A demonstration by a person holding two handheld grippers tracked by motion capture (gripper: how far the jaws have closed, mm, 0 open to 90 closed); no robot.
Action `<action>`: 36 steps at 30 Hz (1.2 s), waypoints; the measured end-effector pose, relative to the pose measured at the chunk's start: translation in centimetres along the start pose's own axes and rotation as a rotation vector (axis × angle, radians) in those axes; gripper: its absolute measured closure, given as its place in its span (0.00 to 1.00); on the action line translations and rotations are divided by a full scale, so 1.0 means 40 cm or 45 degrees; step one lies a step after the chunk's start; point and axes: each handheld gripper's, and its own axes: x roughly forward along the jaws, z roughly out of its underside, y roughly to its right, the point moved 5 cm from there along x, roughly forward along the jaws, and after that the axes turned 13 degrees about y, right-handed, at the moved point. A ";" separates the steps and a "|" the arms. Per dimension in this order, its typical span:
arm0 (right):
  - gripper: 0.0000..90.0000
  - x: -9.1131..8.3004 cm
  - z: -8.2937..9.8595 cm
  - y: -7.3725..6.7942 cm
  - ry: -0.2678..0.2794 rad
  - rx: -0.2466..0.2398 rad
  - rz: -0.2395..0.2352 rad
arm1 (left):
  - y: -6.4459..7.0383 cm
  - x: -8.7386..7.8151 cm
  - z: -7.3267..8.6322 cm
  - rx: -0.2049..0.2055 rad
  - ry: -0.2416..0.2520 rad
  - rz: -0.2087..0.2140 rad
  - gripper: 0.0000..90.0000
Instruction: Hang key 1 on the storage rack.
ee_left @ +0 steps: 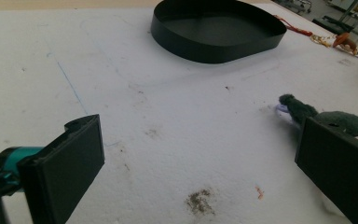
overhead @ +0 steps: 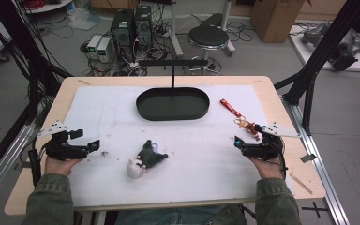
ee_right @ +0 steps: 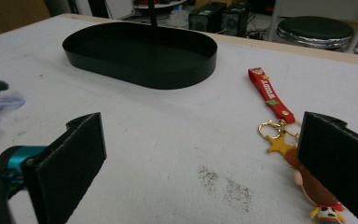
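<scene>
On the red strap [ee_right: 266,94], "WOODY".

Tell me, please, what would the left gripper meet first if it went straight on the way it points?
Probably bare white mat; the left gripper, jaws open, has the plush doll just off its right jaw.

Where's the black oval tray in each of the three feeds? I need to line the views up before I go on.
High view: black oval tray sits centre, far side of the white mat.
Left gripper view: tray at top, right of centre, beyond the open jaws.
Right gripper view: tray upper left of centre.
Shared landmark: the red strap keychain lies to the tray's right in all three.
</scene>
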 end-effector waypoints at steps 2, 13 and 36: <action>0.00 0.002 0.002 -0.002 -0.007 -0.009 -0.001 | 0.000 -0.002 -0.003 -0.003 0.012 -0.001 0.02; 0.00 -0.002 0.003 0.000 -0.030 -0.012 0.011 | 0.000 0.000 0.000 0.003 -0.011 -0.019 0.02; 0.00 0.044 -0.037 0.043 -0.207 0.026 -0.025 | 0.005 0.012 0.006 0.042 -0.036 -0.030 0.02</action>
